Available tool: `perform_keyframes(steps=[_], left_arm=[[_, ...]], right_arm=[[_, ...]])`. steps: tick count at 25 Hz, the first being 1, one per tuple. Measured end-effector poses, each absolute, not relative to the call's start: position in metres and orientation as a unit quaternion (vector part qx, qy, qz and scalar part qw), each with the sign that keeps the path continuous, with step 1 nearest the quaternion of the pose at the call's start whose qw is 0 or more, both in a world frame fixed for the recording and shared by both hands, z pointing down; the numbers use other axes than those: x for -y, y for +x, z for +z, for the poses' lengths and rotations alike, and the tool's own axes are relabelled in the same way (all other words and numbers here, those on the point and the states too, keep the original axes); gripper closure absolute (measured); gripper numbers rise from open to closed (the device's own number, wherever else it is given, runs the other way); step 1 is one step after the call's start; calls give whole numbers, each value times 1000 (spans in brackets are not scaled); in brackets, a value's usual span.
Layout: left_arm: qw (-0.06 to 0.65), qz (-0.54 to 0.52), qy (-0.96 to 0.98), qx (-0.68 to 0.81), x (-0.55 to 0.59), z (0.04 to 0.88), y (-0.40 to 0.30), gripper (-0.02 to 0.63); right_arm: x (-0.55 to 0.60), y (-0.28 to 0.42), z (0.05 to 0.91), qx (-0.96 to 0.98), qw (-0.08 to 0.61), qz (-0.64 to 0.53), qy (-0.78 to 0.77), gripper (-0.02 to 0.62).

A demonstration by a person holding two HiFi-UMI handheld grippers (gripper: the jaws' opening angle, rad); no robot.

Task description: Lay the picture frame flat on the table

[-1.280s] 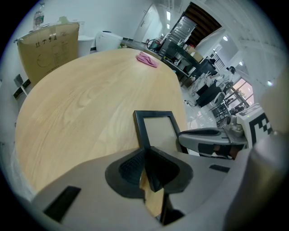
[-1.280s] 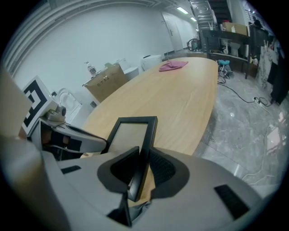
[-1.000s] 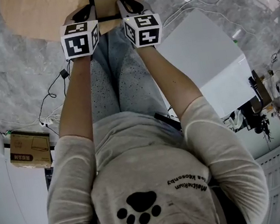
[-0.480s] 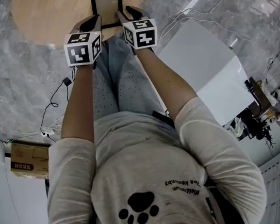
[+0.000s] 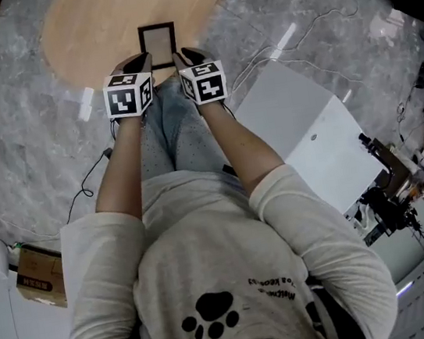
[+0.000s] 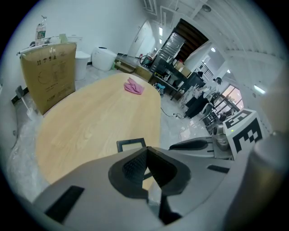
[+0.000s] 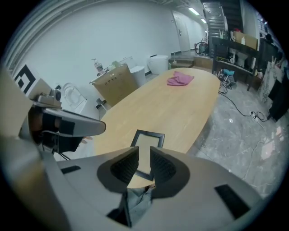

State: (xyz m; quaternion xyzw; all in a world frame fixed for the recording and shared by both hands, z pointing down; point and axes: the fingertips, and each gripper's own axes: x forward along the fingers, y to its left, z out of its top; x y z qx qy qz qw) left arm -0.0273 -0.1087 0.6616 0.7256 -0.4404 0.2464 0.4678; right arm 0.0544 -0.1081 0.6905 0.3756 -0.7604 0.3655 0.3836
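The black picture frame (image 5: 158, 44) lies flat near the front edge of the oval wooden table (image 5: 95, 24), with nothing holding it. Both grippers hover above its near end, apart from it. My left gripper (image 5: 139, 59) is shut with nothing in it; in the left gripper view the frame (image 6: 131, 144) shows just beyond its tips. My right gripper (image 5: 185, 53) is open, its jaws have just been closing, and nothing is between them. Through their gap the right gripper view shows the frame (image 7: 146, 137) below.
A pink cloth (image 7: 179, 79) lies at the table's far end, and a cardboard box (image 6: 49, 72) stands beside the table. A white panel (image 5: 307, 119) lies on the floor to the right. Cables (image 5: 81, 192) and a small carton (image 5: 39, 279) lie on the left.
Both grippers have risen and drawn back from the frame, which stays flat on the table. More of the table now shows in the head view.
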Motion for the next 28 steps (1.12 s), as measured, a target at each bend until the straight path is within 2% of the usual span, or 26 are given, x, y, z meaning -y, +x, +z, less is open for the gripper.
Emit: perform_keyframes(steps=[12, 17, 22, 28], left_arm=[[435, 234, 742, 453, 90, 588, -20, 598], [419, 223, 748, 464, 86, 562, -22, 598], [381, 206, 760, 485, 95, 531, -23, 598], [291, 174, 782, 524, 118, 467, -34, 598]], right_arm=[[103, 63, 607, 779, 358, 343, 385, 583], [99, 72, 574, 785, 330, 326, 411, 584], [117, 72, 533, 810, 291, 285, 422, 584], [142, 58, 463, 849, 236, 209, 424, 584]])
